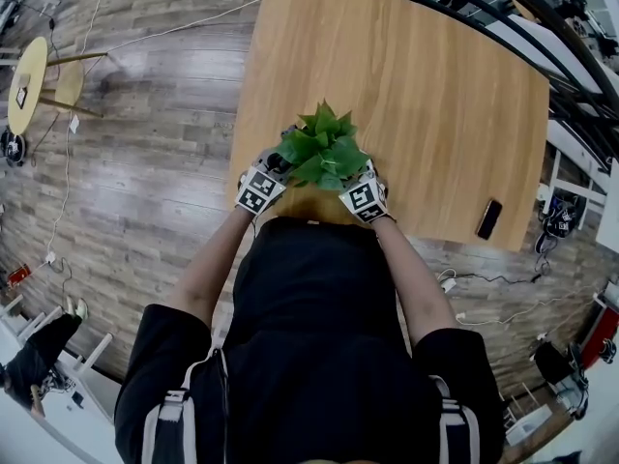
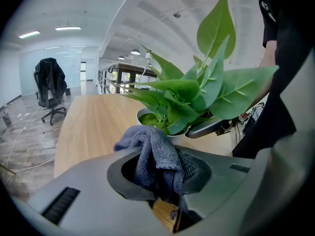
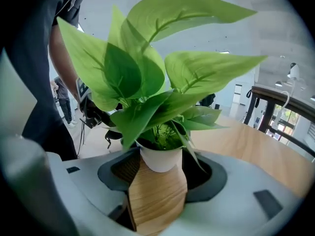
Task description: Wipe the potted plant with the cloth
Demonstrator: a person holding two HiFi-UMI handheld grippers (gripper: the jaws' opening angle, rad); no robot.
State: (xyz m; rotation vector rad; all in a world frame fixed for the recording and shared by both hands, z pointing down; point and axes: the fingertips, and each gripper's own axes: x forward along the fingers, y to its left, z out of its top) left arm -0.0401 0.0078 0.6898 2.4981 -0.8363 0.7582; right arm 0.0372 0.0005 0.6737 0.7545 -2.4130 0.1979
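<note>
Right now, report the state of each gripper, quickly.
Left gripper: shut on the grey-blue terry cloth.
Right gripper: shut on the small white plant pot.

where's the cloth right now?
Left gripper view: the grey cloth is pinched in the left gripper, just short of the potted plant, which stands at the table's near edge.

floor: grey-brown wood planks [image 1: 145, 133], white cables [image 1: 66, 191] trailing at left
table: light wood [image 1: 445, 104], centre to upper right
stool: round yellow top [image 1: 27, 83], upper left
chair: office chair [image 2: 49, 87], dark jacket on its back, left of left gripper view
ceiling: white, strip lights [image 2: 69, 28] lit, upper left
railing: dark [image 3: 275, 107], right of right gripper view
</note>
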